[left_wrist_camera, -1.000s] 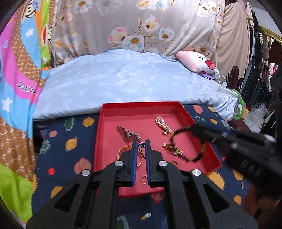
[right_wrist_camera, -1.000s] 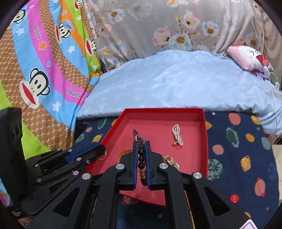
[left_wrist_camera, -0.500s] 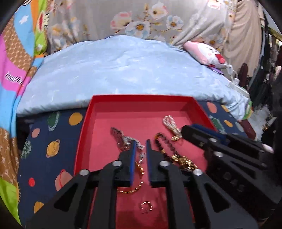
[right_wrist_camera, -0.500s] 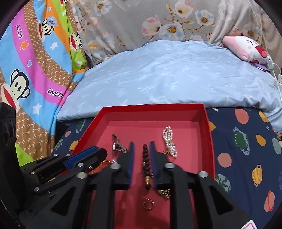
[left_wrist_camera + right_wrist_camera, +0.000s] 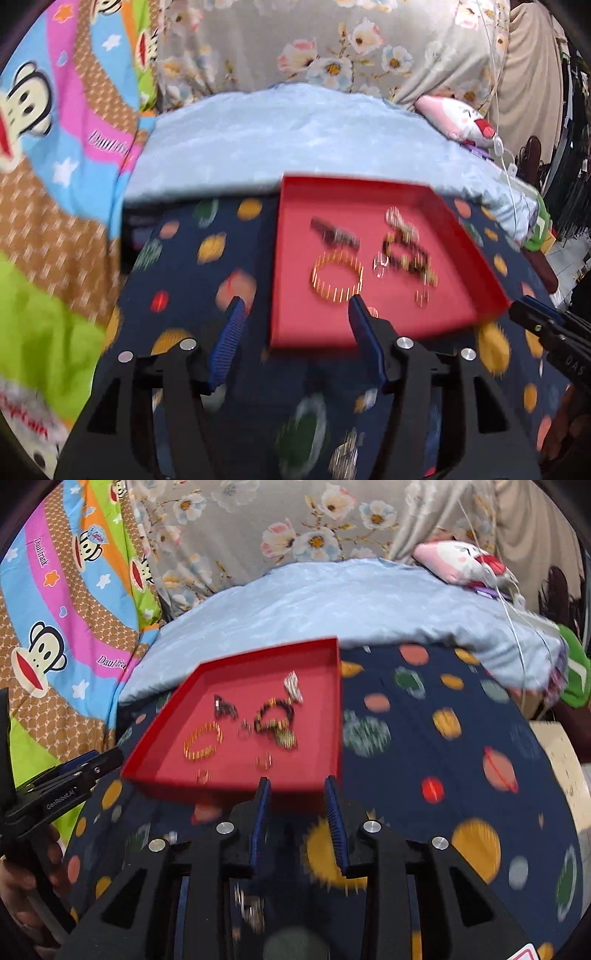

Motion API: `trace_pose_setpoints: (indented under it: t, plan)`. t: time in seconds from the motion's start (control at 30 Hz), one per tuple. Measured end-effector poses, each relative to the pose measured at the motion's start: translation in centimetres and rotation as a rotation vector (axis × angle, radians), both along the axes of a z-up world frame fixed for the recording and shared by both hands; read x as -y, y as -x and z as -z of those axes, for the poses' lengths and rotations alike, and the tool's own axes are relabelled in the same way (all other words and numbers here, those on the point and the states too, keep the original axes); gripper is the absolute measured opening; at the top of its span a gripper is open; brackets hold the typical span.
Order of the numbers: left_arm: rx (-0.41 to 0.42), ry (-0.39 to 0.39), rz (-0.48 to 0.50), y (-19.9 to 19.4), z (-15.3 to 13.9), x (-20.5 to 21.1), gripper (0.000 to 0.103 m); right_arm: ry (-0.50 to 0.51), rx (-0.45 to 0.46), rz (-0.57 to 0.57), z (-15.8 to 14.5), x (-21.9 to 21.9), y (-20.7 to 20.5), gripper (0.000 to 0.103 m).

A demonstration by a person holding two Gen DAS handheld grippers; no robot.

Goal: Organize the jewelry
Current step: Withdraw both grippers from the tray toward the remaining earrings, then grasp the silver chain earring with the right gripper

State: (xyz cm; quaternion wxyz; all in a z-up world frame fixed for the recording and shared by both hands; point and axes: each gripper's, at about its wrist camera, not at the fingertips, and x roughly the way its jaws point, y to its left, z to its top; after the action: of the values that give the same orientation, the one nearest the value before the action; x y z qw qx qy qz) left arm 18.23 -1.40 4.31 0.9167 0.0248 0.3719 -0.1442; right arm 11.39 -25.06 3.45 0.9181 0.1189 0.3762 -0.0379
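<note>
A red tray (image 5: 295,258) (image 5: 317,746) lies on the dark planet-print cloth. In it are a gold bangle (image 5: 337,278) (image 5: 203,742), a dark bead bracelet (image 5: 404,254) (image 5: 275,716), a pearl piece (image 5: 400,219) (image 5: 293,686), a dark metal piece (image 5: 334,232) (image 5: 225,707) and small rings (image 5: 421,295) (image 5: 264,760). My left gripper (image 5: 295,301) hangs over the tray's near left corner. Its jaws are opening, with nothing between them. My right gripper (image 5: 297,781) hangs just before the tray's near wall, jaws opening and empty. Both views are motion-blurred.
A pale blue quilt (image 5: 351,602) rises behind the tray, with a pink plush toy (image 5: 461,561) on it. Bright cartoon bedding (image 5: 55,147) fills the left. The right tool's black housing (image 5: 554,332) shows at the right edge of the left wrist view.
Both grippers drew back from over the tray toward its near edge and opened. The right one let go of the dark bead bracelet, which now lies in the tray.
</note>
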Motion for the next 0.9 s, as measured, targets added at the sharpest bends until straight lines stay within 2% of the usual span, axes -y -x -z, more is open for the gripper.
trace_pose_setpoints:
  t: [0.17, 0.3, 0.37, 0.47, 0.9]
  plan:
    - [-0.072, 0.008, -0.013, 4.1, 2.0, -1.6, 0.056, -0.033, -0.065, -0.007, 2.1, -1.2, 4.2, 0.03]
    - [-0.104, 0.004, -0.004, 6.3, 3.2, -1.7, 0.056, -0.059, -0.104, -0.023, 3.6, -2.4, 5.5, 0.03]
    - [-0.117, -0.001, -0.001, 7.0, 3.7, -1.7, 0.056, -0.065, -0.113, -0.039, 4.1, -3.1, 5.6, 0.032]
    - [-0.136, 0.008, -0.01, 7.6, 4.3, -1.9, 0.057, -0.052, -0.109, -0.051, 4.2, -4.0, 5.4, 0.042]
    - [-0.174, 0.014, -0.005, 8.1, 5.6, -1.9, 0.057, 0.046, -0.135, -0.083, 5.5, -6.5, 3.2, 0.041]
